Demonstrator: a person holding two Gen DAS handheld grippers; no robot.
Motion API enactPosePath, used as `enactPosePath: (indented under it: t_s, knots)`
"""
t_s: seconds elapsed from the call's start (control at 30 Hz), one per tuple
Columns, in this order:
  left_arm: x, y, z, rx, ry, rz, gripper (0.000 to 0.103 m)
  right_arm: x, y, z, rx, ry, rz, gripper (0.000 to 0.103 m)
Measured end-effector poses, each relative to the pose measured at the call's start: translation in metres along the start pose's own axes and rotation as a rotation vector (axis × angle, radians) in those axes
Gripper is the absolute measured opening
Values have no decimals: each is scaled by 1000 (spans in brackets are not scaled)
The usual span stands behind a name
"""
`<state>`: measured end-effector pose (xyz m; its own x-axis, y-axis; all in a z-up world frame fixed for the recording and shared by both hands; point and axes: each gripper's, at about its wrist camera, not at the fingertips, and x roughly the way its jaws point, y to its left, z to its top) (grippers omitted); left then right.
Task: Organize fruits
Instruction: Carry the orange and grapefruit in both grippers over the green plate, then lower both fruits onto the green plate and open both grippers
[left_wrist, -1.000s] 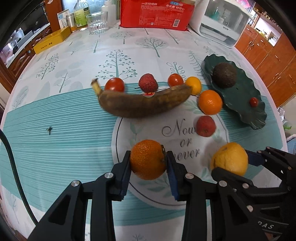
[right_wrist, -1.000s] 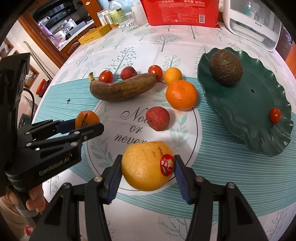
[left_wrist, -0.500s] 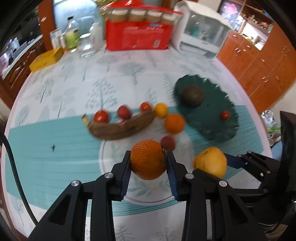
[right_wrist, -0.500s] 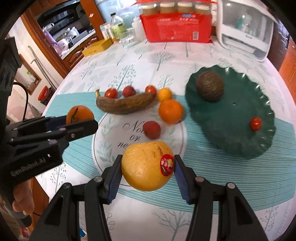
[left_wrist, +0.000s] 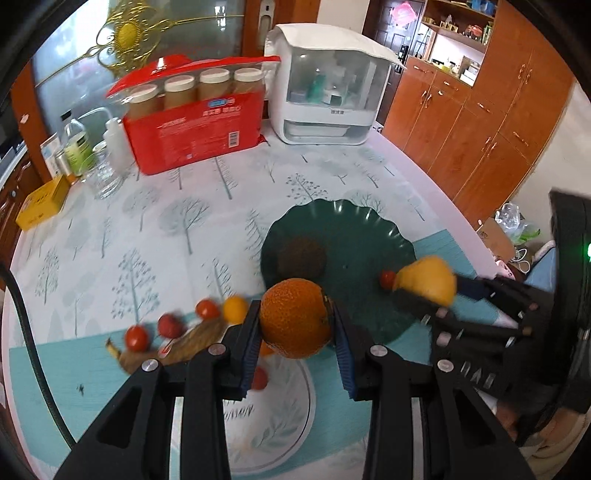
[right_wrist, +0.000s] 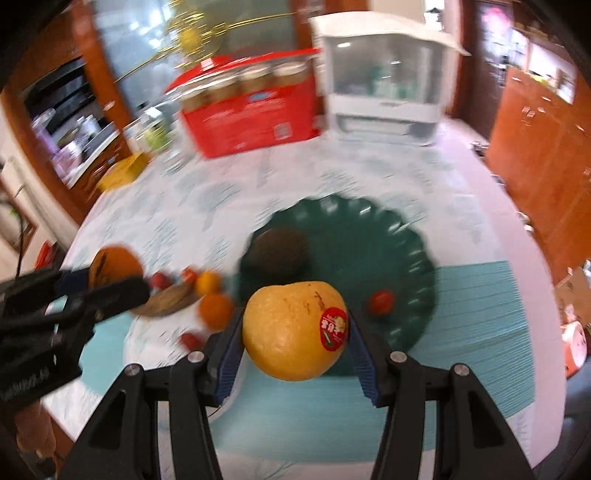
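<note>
While gripped, one orange (left_wrist: 294, 324), one pear (right_wrist: 295, 330).

Little lettering is showing clearly. The red package (left_wrist: 192, 129) at the far side of the table is carrying a blue-and-white label with Chinese characters too small to read, plus a barcode panel at its right. The yellow fruit (right_wrist: 295, 328) is wearing a red round sticker (right_wrist: 334, 328) whose print is staying illegible. The round placemat (left_wrist: 269, 417) is showing only blurred script.
</note>
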<state>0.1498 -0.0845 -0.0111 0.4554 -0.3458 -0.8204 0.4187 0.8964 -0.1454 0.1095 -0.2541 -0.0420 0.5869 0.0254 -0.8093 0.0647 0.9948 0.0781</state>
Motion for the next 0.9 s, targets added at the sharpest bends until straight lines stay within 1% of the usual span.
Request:
enactPosePath:
  t_s: [0.17,0.3,0.4,0.43,0.57,0.7,0.9]
  knots:
    - [36,-15,18,-4,18,-5,35,16,-30,27,25,-24,-64,54]
    - [67,-27,21,-6,50,-14,35,38,-44,45,25,-28,-100,54]
    - [91,-37,20,-9,79,-29,35,57,-53,53,41,-7,-108,54]
    - [98,-40,18,-9,87,-28,35,67,-58,55,56,14,-103,54]
    - [125,-55,11,-3,121,-30,35,97,-65,54,79,85,-80,54]
    - [144,-67,4,6,140,-21,35,116,-67,44,82,135,-68,54]
    - [161,-74,-1,6,162,14,36,129,-71,37,101,175,-39,55]
